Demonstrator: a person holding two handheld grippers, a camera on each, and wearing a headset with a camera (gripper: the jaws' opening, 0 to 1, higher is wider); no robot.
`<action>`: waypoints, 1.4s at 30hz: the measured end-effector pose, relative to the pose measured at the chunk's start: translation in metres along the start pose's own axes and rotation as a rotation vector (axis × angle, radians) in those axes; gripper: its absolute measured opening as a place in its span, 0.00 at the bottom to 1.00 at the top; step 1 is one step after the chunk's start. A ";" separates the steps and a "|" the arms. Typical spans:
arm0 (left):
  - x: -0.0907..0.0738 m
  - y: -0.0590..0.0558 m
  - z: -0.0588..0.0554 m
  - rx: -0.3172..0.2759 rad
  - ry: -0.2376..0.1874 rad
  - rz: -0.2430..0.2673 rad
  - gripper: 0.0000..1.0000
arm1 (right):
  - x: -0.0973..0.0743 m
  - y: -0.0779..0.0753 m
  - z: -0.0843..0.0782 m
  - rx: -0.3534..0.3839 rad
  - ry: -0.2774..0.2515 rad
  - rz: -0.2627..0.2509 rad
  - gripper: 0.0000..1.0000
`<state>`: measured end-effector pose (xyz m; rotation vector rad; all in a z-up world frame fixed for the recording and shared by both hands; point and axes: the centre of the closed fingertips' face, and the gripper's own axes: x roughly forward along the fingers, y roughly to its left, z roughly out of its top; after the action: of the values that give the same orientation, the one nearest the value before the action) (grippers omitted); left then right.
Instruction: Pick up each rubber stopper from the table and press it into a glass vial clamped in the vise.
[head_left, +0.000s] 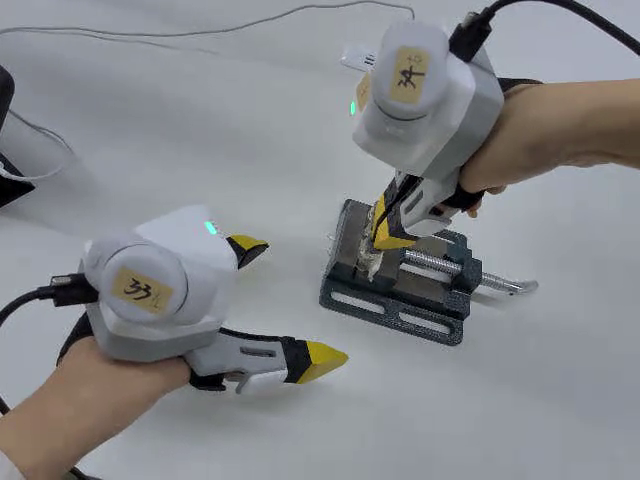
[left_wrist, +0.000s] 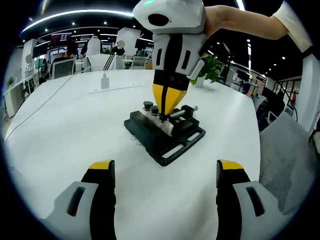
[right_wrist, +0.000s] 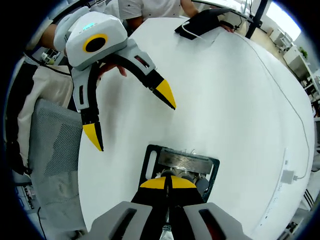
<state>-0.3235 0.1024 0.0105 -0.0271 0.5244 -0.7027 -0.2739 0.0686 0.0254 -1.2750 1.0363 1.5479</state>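
Our right gripper (head_left: 388, 236), jaws pinched together, stood tips-down on the vials (head_left: 366, 262) in the vise (head_left: 400, 305); any stopper between them was hidden. Our left gripper (head_left: 290, 300) hovered open above the table (head_left: 200, 120). Pushing off-centre could cock the stopper or crack the glass.

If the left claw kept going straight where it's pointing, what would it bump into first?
Probably the vise, straight ahead of the left claw; just bare table lies between.
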 end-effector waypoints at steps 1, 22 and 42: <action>0.000 0.000 0.001 0.001 -0.001 0.000 0.81 | 0.000 0.000 0.000 -0.008 -0.001 -0.001 0.00; -0.007 -0.001 0.026 0.028 -0.039 0.024 0.81 | 0.000 0.002 -0.002 0.085 0.020 -0.019 0.00; -0.026 -0.013 0.043 0.067 -0.076 0.052 0.81 | -0.002 0.002 -0.003 0.176 -0.163 -0.169 0.00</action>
<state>-0.3279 0.1019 0.0619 0.0223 0.4266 -0.6659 -0.2747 0.0653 0.0275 -1.0686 0.9149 1.3759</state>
